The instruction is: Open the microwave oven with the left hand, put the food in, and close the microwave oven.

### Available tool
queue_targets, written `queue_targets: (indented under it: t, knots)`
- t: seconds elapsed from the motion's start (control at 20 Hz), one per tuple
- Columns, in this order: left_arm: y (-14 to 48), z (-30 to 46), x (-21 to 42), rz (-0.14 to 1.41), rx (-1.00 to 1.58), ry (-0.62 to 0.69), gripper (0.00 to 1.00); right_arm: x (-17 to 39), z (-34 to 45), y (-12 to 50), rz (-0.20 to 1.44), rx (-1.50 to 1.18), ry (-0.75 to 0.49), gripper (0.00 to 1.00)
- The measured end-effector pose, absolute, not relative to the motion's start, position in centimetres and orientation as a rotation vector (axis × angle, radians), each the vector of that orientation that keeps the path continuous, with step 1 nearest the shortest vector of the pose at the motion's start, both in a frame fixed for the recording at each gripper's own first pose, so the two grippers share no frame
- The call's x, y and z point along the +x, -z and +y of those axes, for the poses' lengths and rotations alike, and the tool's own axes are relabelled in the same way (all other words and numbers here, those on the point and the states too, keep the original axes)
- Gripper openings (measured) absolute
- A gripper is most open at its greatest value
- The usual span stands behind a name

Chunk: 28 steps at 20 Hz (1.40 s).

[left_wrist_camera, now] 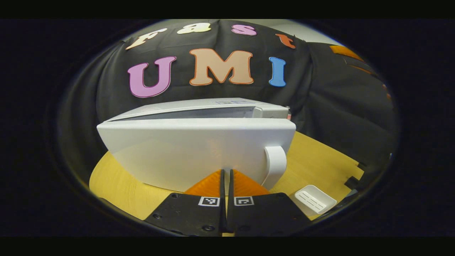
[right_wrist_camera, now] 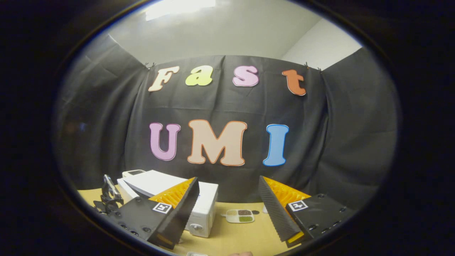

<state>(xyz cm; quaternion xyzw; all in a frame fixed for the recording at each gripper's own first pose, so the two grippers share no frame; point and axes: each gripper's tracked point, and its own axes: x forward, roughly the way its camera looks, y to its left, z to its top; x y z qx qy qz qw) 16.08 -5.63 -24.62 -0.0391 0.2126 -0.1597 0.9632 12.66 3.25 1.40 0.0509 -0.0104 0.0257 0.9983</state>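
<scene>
- Your left gripper (left_wrist_camera: 226,177) has its two fingers drawn together with only a thin slit between them; nothing sits in that slit.
- In the left gripper view those fingertips point straight at the microwave oven's door (left_wrist_camera: 192,149), low and about mid-width. You cannot tell from here whether the tips touch the panel or stop just short.
- The door stands slightly ajar: a dark gap runs along its top edge, between the door and the oven body (left_wrist_camera: 213,106) behind it.
- The door handle (left_wrist_camera: 275,165) is a white loop at the door's right end, just right of your left fingertips and apart from them.
- A small white ribbed tray (left_wrist_camera: 312,200) lies on the yellow wooden table (left_wrist_camera: 320,160), to the lower right of the handle.
- Your right gripper (right_wrist_camera: 227,202) is spread wide, with nothing between its fingers.
- In the right gripper view the microwave oven (right_wrist_camera: 204,209) sits on the table at lower left, partly behind the left finger of that gripper.
- The food (right_wrist_camera: 240,215) is a small plate with divided portions, resting on the table just right of the oven, and seen between the spread fingers but well beyond them.
- At the far left of that view a dark metal piece of equipment (right_wrist_camera: 108,195) stands beside the oven; it is too small to identify.
</scene>
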Motion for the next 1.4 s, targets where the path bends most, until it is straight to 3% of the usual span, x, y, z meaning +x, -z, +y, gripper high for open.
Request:
queue_targets:
  t: [0.5,0.55,0.65,1.0,1.05,1.1,1.4]
  knots:
    - [24.5,-7.7,21.1,0.429,-0.04,0.351,0.0,13.7,2.4,-0.8,-0.016,0.115,-0.054,0.96]
    - [24.5,-7.8,21.5,0.426,-0.039,0.352,0.0,13.7,2.3,-0.8,-0.018,0.111,-0.053,1.0]
    - [24.4,-7.8,22.1,0.424,-0.043,0.347,0.01,13.9,2.0,-1.1,-0.027,0.092,-0.048,0.96]
    - [24.6,-8.8,22.6,0.434,-0.11,0.383,0.0,13.9,1.2,-1.4,-0.055,-0.007,-0.037,0.96]
    - [24.9,-9.1,22.6,0.446,-0.12,0.39,0.01,13.9,1.0,-1.5,-0.059,-0.033,-0.032,1.0]
    - [25.0,-9.4,22.6,0.455,-0.125,0.396,0.01,14.0,1.1,-1.7,-0.063,-0.047,-0.035,0.96]
    - [24.7,-9.8,23.6,0.443,-0.137,0.404,0.0,13.4,1.2,-1.8,-0.064,-0.086,-0.04,0.96]
